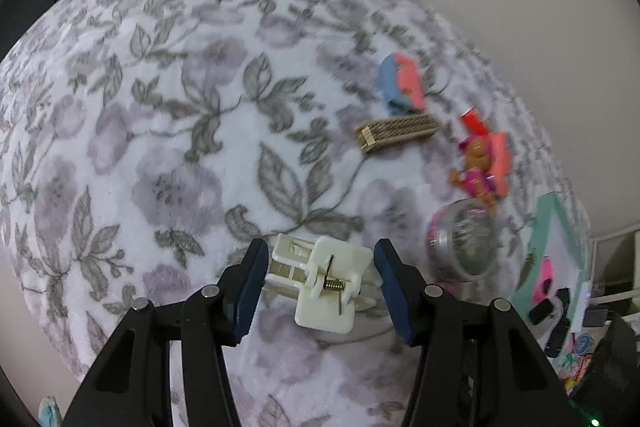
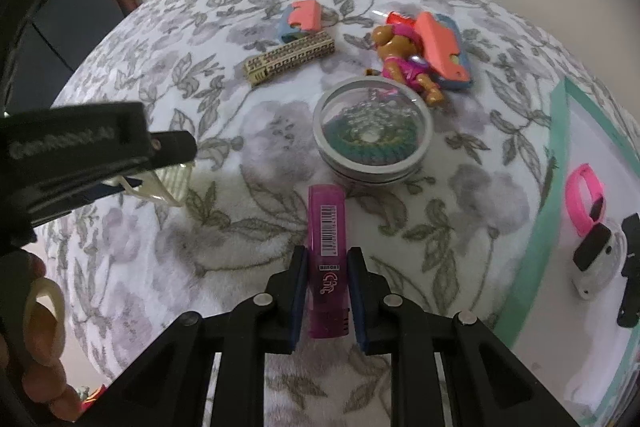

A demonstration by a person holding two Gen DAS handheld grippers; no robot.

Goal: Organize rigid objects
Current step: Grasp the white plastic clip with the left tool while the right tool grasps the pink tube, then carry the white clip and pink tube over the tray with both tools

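My right gripper [image 2: 328, 297] clenched the purple lighter [image 2: 326, 259], long axis toward twelve o'clock, while my left gripper [image 1: 322, 283] clasped the white clip [image 1: 324, 285] crosswise above the bedspread [image 1: 160, 147].

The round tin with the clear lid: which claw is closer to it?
Right. The right claw, clamped on a purple lighter, sits just in front of the round tin. The left claw, holding a white clip, is farther off to the tin's left.

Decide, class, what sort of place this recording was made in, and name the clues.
Probably a home, likely a bedroom: a plush floral blanket covers the surface, small household items such as a toy figure and a round tin lie on it, and a plain wall stands behind.
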